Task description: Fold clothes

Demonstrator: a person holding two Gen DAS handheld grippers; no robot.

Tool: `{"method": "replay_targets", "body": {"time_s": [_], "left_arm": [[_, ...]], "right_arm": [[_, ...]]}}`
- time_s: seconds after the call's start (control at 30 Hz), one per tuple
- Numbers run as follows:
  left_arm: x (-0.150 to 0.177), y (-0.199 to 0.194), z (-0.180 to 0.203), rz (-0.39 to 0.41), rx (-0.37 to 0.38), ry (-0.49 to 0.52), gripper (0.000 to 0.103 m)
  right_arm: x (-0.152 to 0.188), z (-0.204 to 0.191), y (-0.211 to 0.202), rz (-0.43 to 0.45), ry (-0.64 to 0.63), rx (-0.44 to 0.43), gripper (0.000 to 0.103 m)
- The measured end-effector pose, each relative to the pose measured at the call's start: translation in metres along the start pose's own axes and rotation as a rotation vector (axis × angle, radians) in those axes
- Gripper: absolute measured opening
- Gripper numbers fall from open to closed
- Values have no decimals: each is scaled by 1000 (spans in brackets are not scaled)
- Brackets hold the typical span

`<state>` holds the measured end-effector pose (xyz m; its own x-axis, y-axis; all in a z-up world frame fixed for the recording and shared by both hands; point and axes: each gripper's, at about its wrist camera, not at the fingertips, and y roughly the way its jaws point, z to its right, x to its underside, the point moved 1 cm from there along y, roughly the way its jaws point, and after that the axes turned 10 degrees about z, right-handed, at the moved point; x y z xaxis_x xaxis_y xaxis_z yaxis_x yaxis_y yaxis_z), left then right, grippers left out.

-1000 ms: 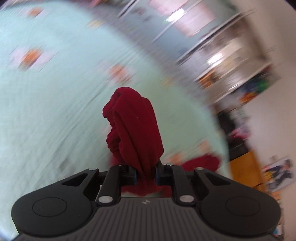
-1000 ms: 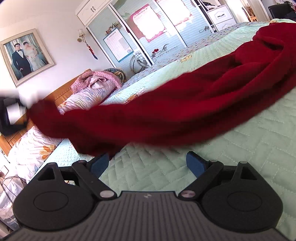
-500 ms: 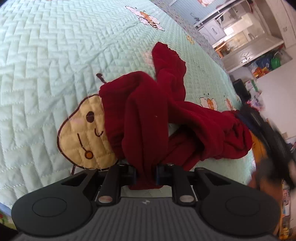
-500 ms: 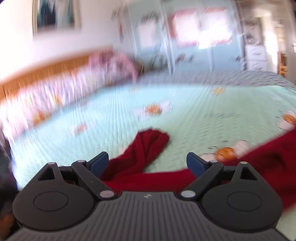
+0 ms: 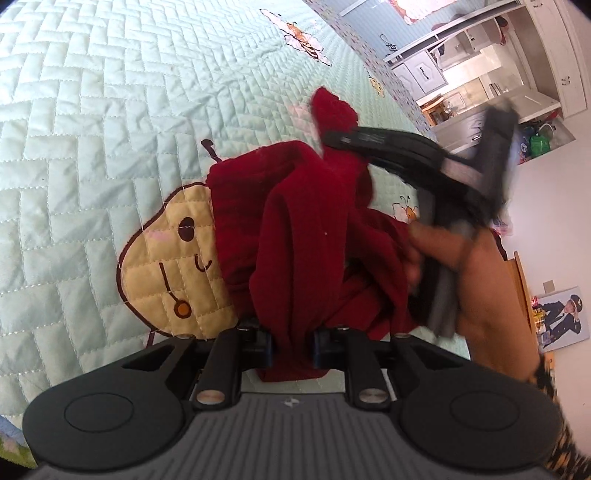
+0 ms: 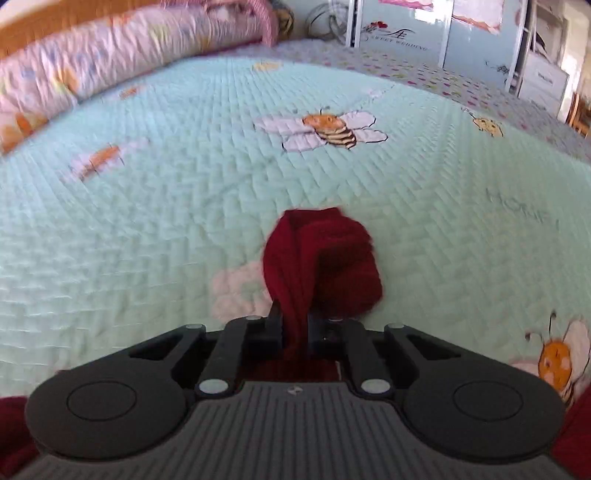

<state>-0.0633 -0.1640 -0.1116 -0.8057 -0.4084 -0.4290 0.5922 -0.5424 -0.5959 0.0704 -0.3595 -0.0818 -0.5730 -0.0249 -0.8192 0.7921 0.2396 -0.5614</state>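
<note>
Left gripper (image 5: pixel 291 347) pinches a crumpled dark-red knit garment (image 5: pixel 306 236); right gripper (image 6: pixel 295 325), jaws closing, clamps another bunched fold (image 6: pixel 321 258).

Mint quilted bed (image 6: pixel 184 184), glass-door wardrobe (image 6: pixel 399 33) behind.

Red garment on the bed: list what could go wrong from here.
1. The red garment is bunched and twisted between both grips, so pulling it apart may leave it crooked, not flat.
2. The right gripper is closing on one narrow gathered end, which may slip out.
3. The left gripper holds several layers; a fold could stay trapped.
</note>
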Motion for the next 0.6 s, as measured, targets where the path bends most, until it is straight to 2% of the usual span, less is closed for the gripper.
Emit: {"method": "replay_targets", "body": {"time_s": [0.1, 0.17, 0.3, 0.4, 0.47, 0.6], "left_arm": [[-10, 3, 6, 6, -20, -5, 20], [-26, 8, 13, 38, -31, -13, 19], [-94, 10, 49, 242, -22, 57, 17], [-149, 12, 83, 395, -21, 108, 17], [-184, 18, 109, 464, -41, 146, 17], [-238, 39, 156, 551, -99, 208, 16]], "right_arm": [[-4, 39, -48, 128, 279, -156, 13], [1, 70, -91, 214, 461, -249, 13], [17, 131, -182, 384, 749, -444, 13], [25, 151, -244, 476, 787, -582, 13], [32, 146, -263, 473, 802, -676, 13], [48, 93, -232, 321, 854, -887, 13]]}}
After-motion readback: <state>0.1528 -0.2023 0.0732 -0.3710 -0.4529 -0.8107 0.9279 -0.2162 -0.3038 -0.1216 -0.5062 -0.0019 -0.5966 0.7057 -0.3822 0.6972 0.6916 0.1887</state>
